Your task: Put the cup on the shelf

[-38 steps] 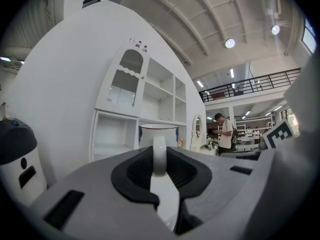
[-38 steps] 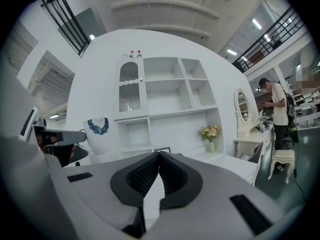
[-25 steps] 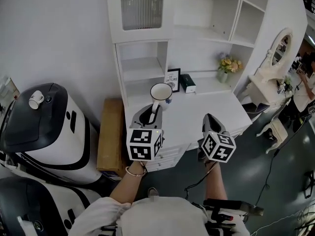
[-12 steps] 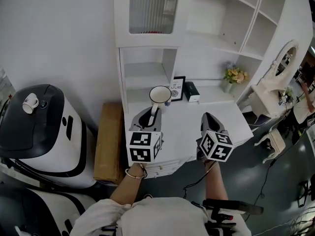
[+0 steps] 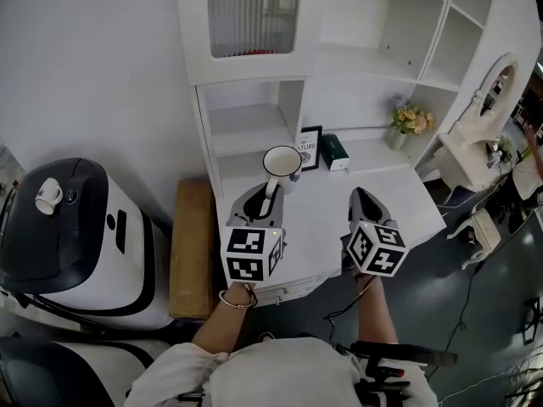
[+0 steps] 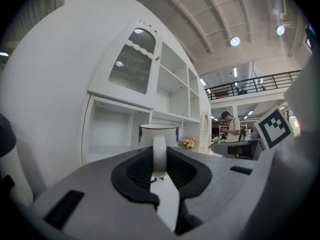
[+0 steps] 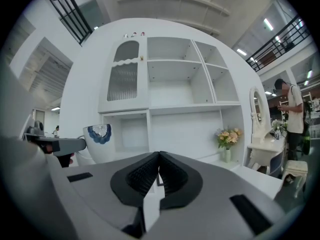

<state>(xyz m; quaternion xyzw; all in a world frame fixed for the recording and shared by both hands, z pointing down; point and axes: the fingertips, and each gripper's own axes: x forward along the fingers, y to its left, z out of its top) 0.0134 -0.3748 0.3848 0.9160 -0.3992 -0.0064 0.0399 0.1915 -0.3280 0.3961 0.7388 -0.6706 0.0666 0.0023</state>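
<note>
A white cup (image 5: 282,163) with a blue pattern hangs over the white counter (image 5: 399,202), in front of the low shelf bay (image 5: 246,130). My left gripper (image 5: 265,198) is shut on the cup's handle (image 6: 159,156); the cup (image 6: 158,135) stands upright just past the jaws in the left gripper view. My right gripper (image 5: 357,203) is shut with nothing between its jaws and hovers over the counter to the right of the cup. In the right gripper view the cup (image 7: 98,142) shows at the left and the right gripper (image 7: 159,165) points at the shelf unit (image 7: 175,101).
On the counter stand a small framed sign (image 5: 310,147), a dark box (image 5: 334,152) and a vase of flowers (image 5: 407,122). A glass-fronted cabinet door (image 5: 251,11) is above the bay. A wooden crate (image 5: 191,236) and a large black-and-white machine (image 5: 76,231) stand at the left. A person (image 7: 292,116) stands at the far right.
Both grippers have moved forward toward the shelf unit, the left one carrying the cup. The cup now sits closer to the low bay. Neither gripper's jaws have changed.
</note>
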